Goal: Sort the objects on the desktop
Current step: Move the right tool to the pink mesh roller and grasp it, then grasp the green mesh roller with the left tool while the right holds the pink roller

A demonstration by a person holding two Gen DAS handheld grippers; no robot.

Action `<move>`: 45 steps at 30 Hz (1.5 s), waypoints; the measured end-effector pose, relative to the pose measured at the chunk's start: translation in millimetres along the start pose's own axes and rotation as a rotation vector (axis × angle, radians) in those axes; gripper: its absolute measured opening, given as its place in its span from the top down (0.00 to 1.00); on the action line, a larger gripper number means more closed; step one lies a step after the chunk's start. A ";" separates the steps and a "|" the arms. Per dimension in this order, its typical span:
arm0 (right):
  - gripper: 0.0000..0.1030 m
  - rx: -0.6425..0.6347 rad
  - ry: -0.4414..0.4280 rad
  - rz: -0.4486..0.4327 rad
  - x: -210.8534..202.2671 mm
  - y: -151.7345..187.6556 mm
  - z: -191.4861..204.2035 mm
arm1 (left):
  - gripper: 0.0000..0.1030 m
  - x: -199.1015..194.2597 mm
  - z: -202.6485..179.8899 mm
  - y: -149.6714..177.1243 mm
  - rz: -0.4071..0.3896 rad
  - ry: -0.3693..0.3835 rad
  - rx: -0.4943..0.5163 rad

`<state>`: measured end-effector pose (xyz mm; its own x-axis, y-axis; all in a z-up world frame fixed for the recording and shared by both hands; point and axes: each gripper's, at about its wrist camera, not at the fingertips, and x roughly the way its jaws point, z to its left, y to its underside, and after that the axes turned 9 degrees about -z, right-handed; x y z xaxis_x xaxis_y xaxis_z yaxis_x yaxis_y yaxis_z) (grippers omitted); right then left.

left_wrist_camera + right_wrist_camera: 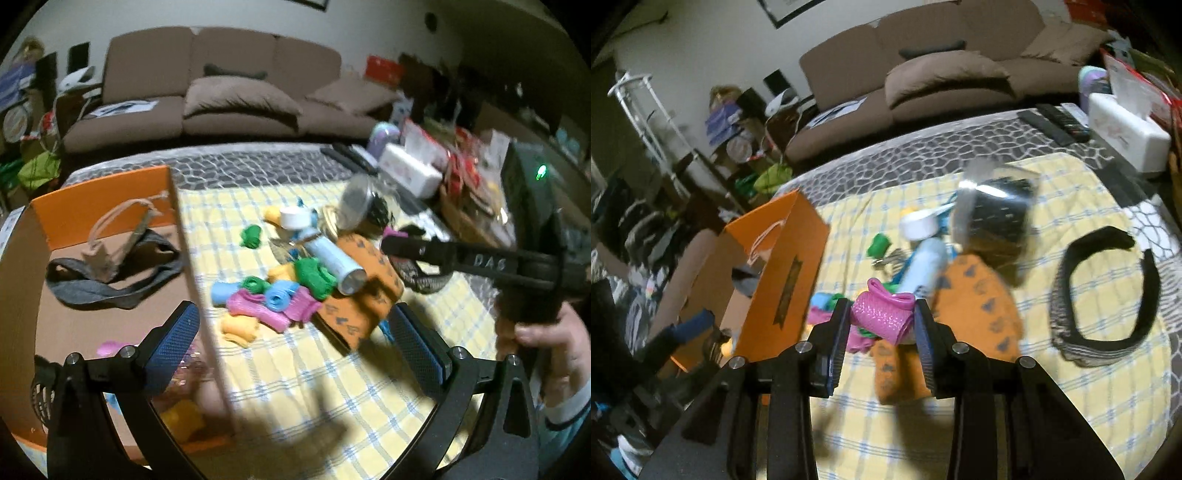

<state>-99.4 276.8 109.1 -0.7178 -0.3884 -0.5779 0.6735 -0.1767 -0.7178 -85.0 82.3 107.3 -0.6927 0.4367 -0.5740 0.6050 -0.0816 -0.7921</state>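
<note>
A pile of small rolled cloths (273, 299) in pink, blue, green and yellow lies on the yellow checked cloth (314, 387), with an orange patterned cloth (362, 291), a white-blue tube (334, 260) and a tape roll (293, 218). My left gripper (295, 332) is open and empty, straddling the right wall of the orange cardboard box (103, 206). My right gripper (881, 319) is shut on a pink rolled cloth (881, 315), held above the pile. The right gripper also shows in the left wrist view (391, 245), its jaws unclear there.
The box holds a grey strap (110, 284) and small cloths (184, 417). A black headband (1104, 295) lies at right. A clear jar (993, 206) lies on its side behind the pile. A tissue box (1126, 136) and remotes (1056, 122) sit at the far right. A brown sofa stands behind.
</note>
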 end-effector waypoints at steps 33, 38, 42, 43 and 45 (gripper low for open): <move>0.66 0.069 -0.050 -0.049 -29.2 -11.9 -32.6 | 0.72 123.8 -48.0 6.4 0.216 -0.072 0.209; 0.66 0.070 -0.056 -0.048 -28.5 -12.0 -32.0 | 0.78 108.2 -37.5 8.8 0.153 -0.062 0.132; 0.66 0.061 -0.061 -0.046 -27.4 -11.5 -29.4 | 0.78 96.6 -34.8 8.4 0.127 -0.052 0.096; 0.66 0.057 -0.061 -0.044 -27.5 -11.1 -27.4 | 0.78 92.2 -34.7 8.0 0.121 -0.045 0.090; 0.66 0.050 -0.065 -0.043 -27.2 -10.7 -24.4 | 0.78 82.0 -35.1 7.4 0.103 -0.032 0.082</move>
<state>-91.3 311.3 123.1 -0.7341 -0.4374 -0.5194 0.6517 -0.2389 -0.7199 -123.5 148.9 61.7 -0.6417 0.3938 -0.6582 0.6401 -0.1979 -0.7424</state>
